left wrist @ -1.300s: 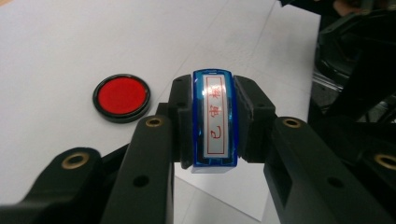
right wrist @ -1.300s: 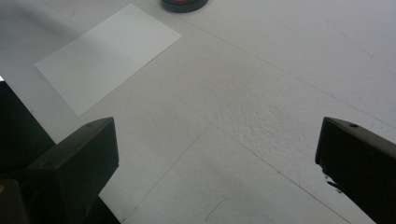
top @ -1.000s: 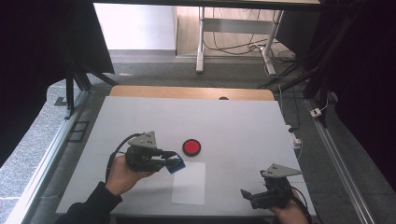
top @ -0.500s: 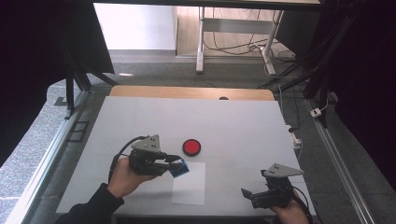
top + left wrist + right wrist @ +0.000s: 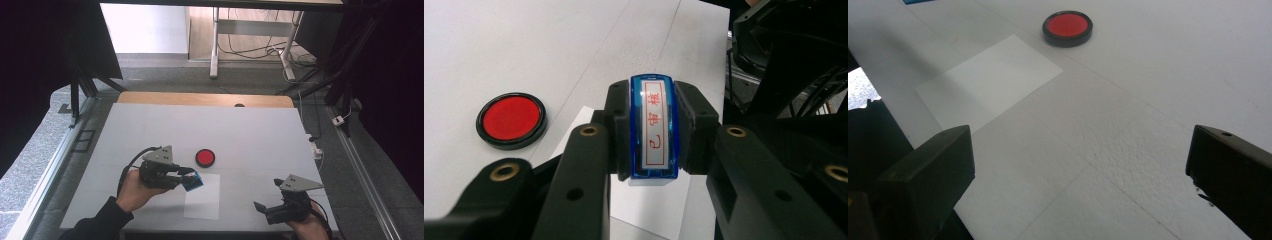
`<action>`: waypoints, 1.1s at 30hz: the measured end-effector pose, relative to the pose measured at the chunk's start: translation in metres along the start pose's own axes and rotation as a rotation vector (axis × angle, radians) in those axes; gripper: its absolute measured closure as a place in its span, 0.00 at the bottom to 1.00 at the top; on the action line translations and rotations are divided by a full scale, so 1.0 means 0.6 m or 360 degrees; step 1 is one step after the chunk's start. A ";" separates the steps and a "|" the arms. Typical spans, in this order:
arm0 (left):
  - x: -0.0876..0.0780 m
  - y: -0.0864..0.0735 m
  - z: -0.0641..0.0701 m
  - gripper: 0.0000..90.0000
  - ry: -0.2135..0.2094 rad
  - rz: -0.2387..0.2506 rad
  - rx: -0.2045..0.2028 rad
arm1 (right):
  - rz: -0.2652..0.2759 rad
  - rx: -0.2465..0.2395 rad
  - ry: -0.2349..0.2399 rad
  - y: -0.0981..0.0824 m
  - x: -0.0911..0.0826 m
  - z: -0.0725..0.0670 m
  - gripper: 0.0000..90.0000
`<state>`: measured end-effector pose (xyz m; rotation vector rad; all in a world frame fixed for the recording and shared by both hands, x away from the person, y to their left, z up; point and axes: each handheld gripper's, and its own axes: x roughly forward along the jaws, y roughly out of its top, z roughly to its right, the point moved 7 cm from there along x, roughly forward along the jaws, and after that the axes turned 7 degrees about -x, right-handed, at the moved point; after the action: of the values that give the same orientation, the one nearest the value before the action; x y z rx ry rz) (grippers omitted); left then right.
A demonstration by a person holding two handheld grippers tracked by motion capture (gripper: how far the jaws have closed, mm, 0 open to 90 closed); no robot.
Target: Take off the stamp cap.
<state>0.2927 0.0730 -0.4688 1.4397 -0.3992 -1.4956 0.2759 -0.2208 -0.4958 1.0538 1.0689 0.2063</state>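
- Left gripper (image 5: 187, 178) is clamped on a blue stamp (image 5: 192, 182); in the left gripper view both black jaws press the stamp's (image 5: 653, 130) long sides.
- Its face, white with red characters inside a red border, looks back at that gripper's camera (the characters are too small for me to read with confidence).
- From the high view, the stamp hangs at the upper left corner of a white paper (image 5: 203, 196), between the paper and a red ink pad (image 5: 205, 157).
- That pad is round with a black rim, lying on the table (image 5: 260, 135) just beyond the paper; the left gripper view shows it (image 5: 511, 120) to the left of the jaws, apart from them.
- A person's left hand (image 5: 131, 190) wraps the gripper's body, and a dark sleeve runs off the bottom edge.
- Right gripper (image 5: 260, 206) sits near the table's front edge, well apart from the paper, with its jaws wide apart and nothing between them.
- In the right gripper view, the paper (image 5: 990, 80) and pad (image 5: 1067, 27) lie farther off on the table.
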 end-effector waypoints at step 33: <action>0.004 -0.001 0.001 0.78 -0.0034 -0.0026 0.0051 | 0.0123 -0.0076 0.0382 0.061 0.066 -0.070 0.00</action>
<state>0.2924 0.0709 -0.4707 1.4563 -0.4274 -1.5253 0.2747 -0.1525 -0.4946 1.0463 1.2326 0.4271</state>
